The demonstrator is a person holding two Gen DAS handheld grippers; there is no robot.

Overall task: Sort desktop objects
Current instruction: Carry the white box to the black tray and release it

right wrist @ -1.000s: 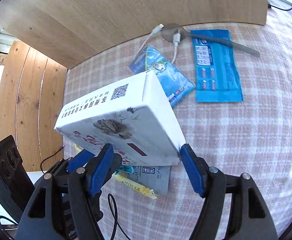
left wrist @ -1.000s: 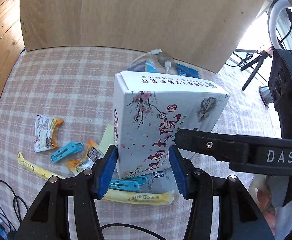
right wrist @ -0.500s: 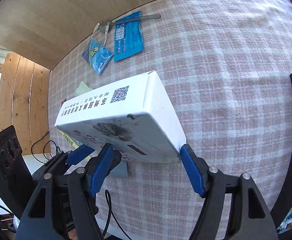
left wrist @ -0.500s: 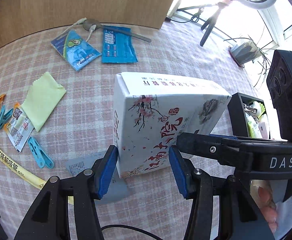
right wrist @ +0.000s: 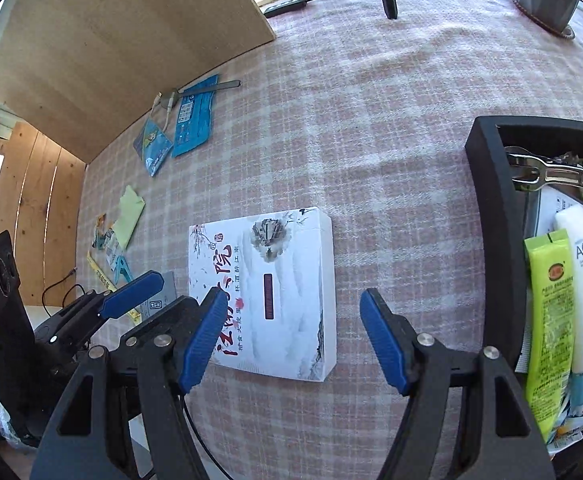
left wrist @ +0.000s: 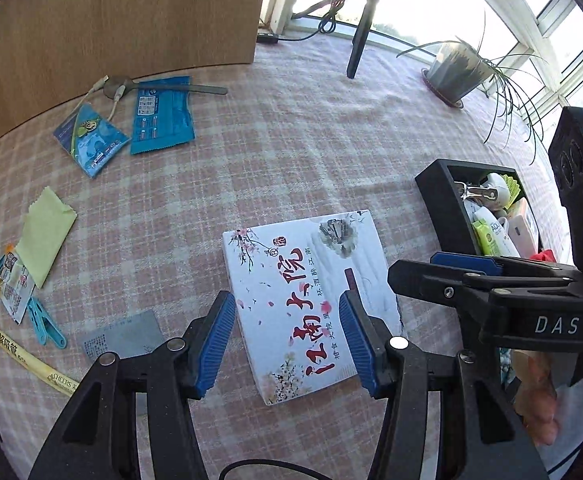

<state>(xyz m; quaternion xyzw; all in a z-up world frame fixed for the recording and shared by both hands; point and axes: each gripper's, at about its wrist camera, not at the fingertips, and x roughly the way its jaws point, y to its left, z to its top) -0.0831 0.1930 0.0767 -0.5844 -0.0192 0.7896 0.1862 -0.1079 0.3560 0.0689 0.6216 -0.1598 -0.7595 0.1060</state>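
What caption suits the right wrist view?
White printed box lying flat on the checked tablecloth, beside a full black bin.

Checked cloth (left wrist: 311,128) covers the counter; wooden board (left wrist: 111,20) behind. Bright window (left wrist: 531,8) at right, potted plant (left wrist: 457,70) on the sill side.

Box (left wrist: 307,300) left of bin (left wrist: 443,208)

Home: checked tablecloth (left wrist: 291,128), potted plant (left wrist: 457,70) by sunny window (left wrist: 531,8).
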